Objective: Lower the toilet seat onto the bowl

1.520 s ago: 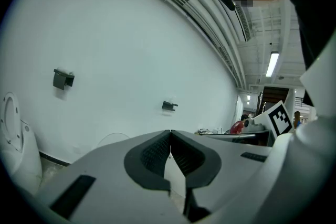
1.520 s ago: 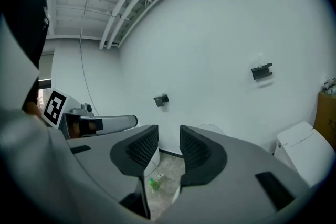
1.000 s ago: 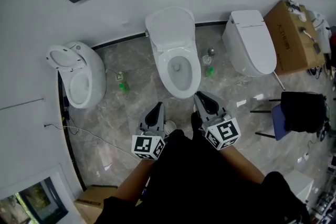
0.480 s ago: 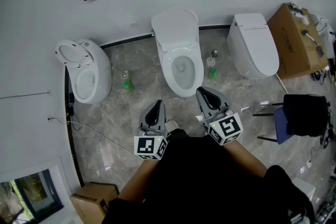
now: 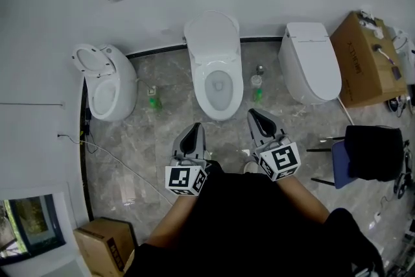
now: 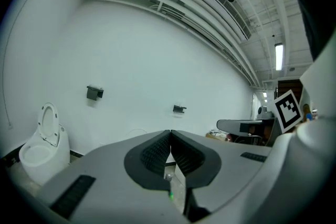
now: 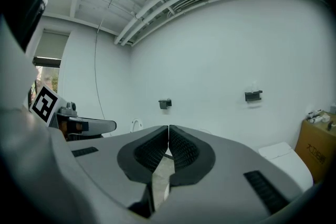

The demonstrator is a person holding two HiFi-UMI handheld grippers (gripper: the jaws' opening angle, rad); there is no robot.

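Left gripper [image 5: 194,129] and right gripper [image 5: 254,114]: both clenched, empty.
Toilet [image 5: 202,89] sits ahead of both jaw tips, between them, untouched; its lid [image 5: 211,33] is raised.

The person is holding out two tools, one in each hand, side by side and apart. The left grey two-jaw gripper [image 5: 194,128] is pointing forward and a little down. Its dark ribbed jaws are pressing together with nothing between them. The right grey two-jaw gripper [image 5: 255,113] is pointing the same way. Its jaws have just been closing and are touching, with nothing between them. The bare left forearm [image 5: 167,227] and bare right forearm [image 5: 303,196] are reaching forward.
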